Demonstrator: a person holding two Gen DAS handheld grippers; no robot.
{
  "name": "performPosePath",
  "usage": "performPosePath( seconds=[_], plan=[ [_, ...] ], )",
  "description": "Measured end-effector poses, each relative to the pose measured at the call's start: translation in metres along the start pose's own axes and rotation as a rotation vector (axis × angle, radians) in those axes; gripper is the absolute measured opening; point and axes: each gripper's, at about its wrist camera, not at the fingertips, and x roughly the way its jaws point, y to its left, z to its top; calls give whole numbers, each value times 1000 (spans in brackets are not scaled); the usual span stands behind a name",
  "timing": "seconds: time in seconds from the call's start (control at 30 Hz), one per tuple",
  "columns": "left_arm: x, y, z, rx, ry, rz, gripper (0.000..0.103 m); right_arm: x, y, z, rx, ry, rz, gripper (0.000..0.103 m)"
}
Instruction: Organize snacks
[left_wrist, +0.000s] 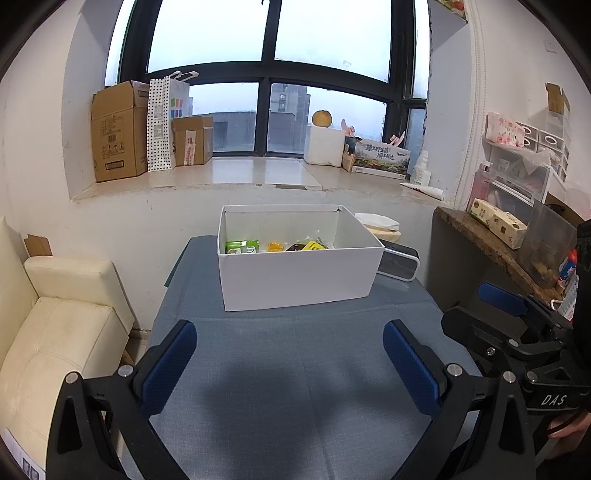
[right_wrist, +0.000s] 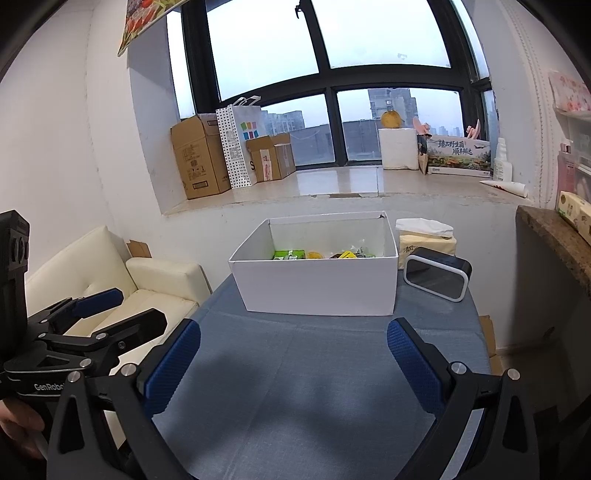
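bare blue cloth (left_wrist: 295, 369) lies before the open-topped white box (left_wrist: 299, 277).

Both wrist views face the white box (left_wrist: 295, 275) (shared), side by side

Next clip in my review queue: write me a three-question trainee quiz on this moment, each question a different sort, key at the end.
1. True or false: the left gripper is holding a snack.
2. Where do the snacks lie? A) inside the white box B) on the blue tablecloth C) on the windowsill
3. Fill in: right of the box stands a black ____.

Key: 1 false, both it and the right gripper are open and empty. 2 A. 3 speaker.
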Motion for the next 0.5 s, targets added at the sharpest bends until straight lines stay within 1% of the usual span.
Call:
performPosePath(
  seconds=[0.5],
  plan=[
    [-2,3,-2,-2,-3,-5,103,2,-1,-2,6,7,-12,103]
  ],
)
